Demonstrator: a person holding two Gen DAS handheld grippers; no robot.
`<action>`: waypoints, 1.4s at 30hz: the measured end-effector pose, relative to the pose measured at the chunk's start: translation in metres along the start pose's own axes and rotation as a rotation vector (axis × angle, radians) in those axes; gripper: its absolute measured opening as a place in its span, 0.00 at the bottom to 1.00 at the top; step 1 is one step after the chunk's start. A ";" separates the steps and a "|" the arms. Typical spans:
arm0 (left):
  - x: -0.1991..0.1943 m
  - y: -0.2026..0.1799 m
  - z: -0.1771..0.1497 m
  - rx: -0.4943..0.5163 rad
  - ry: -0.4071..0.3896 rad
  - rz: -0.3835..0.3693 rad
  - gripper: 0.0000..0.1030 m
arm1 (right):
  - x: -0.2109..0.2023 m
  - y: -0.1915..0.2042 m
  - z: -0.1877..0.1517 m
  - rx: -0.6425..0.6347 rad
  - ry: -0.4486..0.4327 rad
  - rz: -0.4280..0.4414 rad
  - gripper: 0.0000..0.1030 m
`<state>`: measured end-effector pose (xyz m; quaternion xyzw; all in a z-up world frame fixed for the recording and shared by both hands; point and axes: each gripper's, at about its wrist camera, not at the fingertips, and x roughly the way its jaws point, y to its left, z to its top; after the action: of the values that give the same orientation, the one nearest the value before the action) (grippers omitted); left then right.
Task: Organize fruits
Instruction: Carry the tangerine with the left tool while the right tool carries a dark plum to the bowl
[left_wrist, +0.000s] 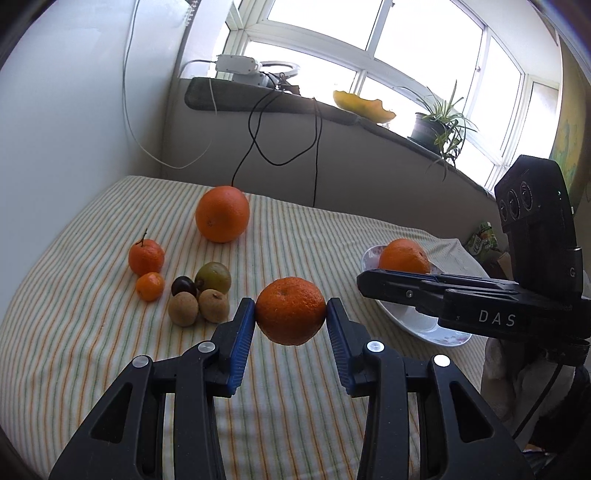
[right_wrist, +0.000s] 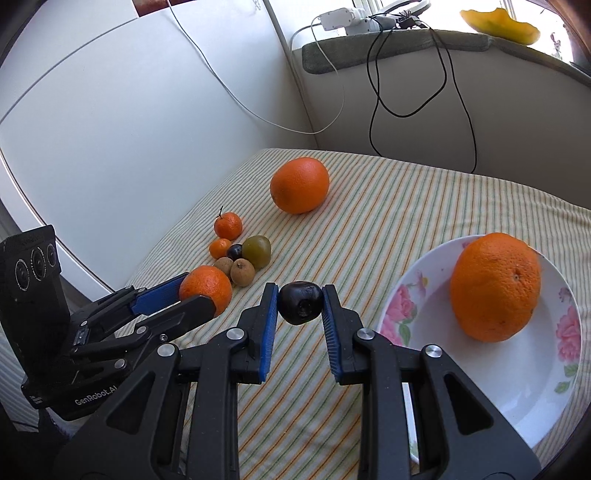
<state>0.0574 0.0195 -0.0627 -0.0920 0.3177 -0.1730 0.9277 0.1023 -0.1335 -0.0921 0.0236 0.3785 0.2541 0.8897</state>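
My left gripper (left_wrist: 290, 314) is shut on a tangerine (left_wrist: 290, 311) and holds it above the striped cloth; it also shows in the right wrist view (right_wrist: 205, 288). My right gripper (right_wrist: 300, 301) is shut on a dark plum (right_wrist: 300, 303), just left of a white floral plate (right_wrist: 532, 384) that holds an orange (right_wrist: 495, 286). On the cloth lie a large orange (left_wrist: 222, 213), two small tangerines (left_wrist: 146, 257) (left_wrist: 150, 286), a green fruit (left_wrist: 213, 277), a dark plum (left_wrist: 183, 285) and two brown longans (left_wrist: 183, 309) (left_wrist: 214, 305).
The table with the striped cloth (left_wrist: 92, 332) stands in a corner, walls left and behind. Cables (left_wrist: 258, 125) hang from the sill above the far edge. A potted plant (left_wrist: 439, 125) and a yellow bowl (left_wrist: 364, 105) stand on the sill.
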 end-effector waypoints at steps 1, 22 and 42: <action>0.002 -0.003 0.001 0.005 0.001 -0.006 0.37 | -0.004 -0.003 -0.001 0.005 -0.004 -0.002 0.24; 0.039 -0.068 0.005 0.108 0.056 -0.125 0.37 | -0.056 -0.069 -0.021 0.117 -0.045 -0.091 0.24; 0.069 -0.123 -0.002 0.197 0.125 -0.206 0.37 | -0.071 -0.122 -0.031 0.172 -0.057 -0.187 0.24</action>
<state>0.0748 -0.1205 -0.0676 -0.0215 0.3453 -0.3032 0.8879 0.0921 -0.2778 -0.0960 0.0716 0.3739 0.1357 0.9147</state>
